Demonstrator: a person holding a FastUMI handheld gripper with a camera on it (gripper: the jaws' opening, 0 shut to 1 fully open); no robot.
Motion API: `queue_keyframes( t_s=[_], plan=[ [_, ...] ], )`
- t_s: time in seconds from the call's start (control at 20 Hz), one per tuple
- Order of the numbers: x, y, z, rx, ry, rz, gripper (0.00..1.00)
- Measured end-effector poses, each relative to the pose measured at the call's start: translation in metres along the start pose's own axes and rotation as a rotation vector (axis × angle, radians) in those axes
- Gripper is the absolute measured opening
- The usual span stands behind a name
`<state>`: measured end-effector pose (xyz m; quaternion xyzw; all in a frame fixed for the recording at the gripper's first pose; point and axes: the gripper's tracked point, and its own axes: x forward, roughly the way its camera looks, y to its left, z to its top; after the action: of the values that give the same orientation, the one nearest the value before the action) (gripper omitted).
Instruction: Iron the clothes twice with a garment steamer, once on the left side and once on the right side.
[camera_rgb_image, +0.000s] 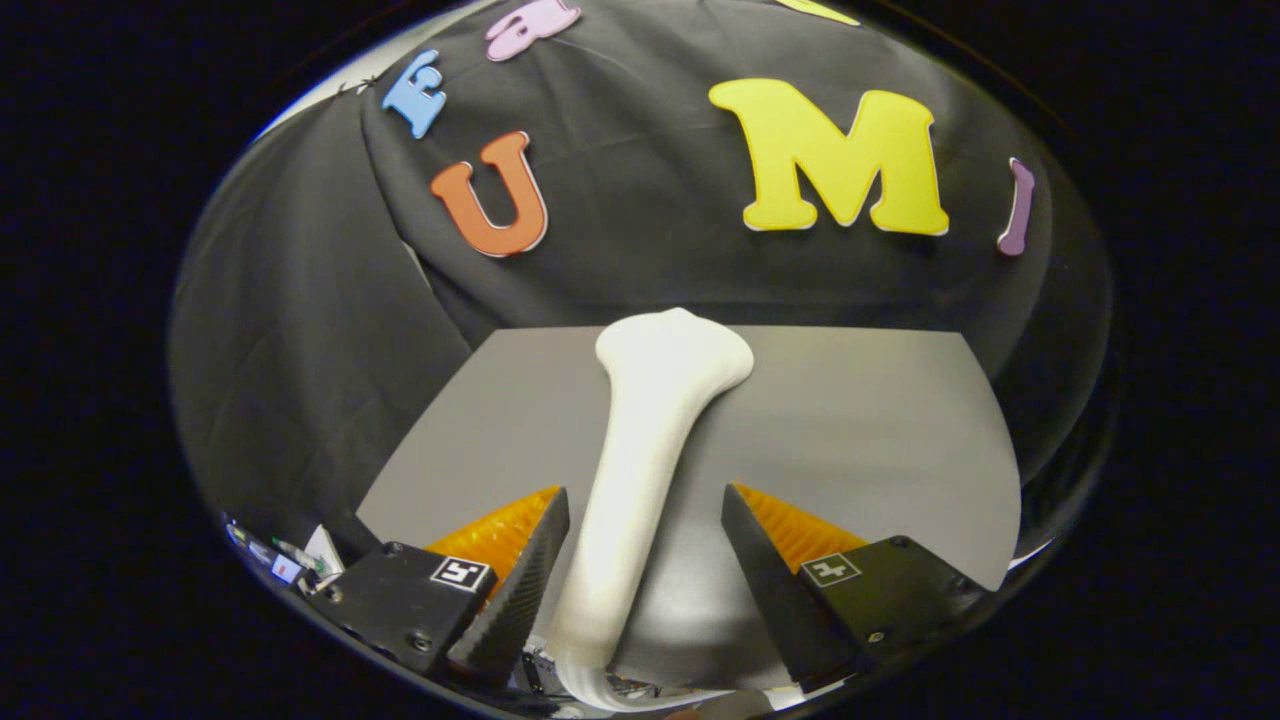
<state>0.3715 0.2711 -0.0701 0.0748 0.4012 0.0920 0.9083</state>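
A white garment steamer (655, 420) lies on the grey tabletop (870, 420). Its broad head (675, 355) points away toward the back wall, and its long handle runs back between my fingers. My gripper (645, 492) is open around the handle. The left finger (525, 570) sits right against the handle's side, while the right finger (765, 570) stands clear of it with a gap of bare table between. The handle's near end drops out of sight below the fingers.
The black cloth wall (620, 240) hangs just behind the table's far edge and wraps around the left side. A few small items (285, 560) lie off the table's near left corner. Bare grey surface stretches to the right of the steamer.
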Motion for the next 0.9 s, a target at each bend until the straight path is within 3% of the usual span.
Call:
queue_keyframes(
  t_s=[0.55, 0.7, 0.8, 0.9],
  plan=[
    [0.019, 0.002, 0.008, -0.018, 0.069, -0.087, 0.70],
    [0.020, 0.007, 0.006, 0.001, 0.065, -0.069, 0.66],
    [0.022, 0.008, 0.006, 0.025, 0.054, -0.065, 0.51],
    [0.019, 0.009, 0.008, 0.049, 0.050, -0.051, 0.46]
  ],
)
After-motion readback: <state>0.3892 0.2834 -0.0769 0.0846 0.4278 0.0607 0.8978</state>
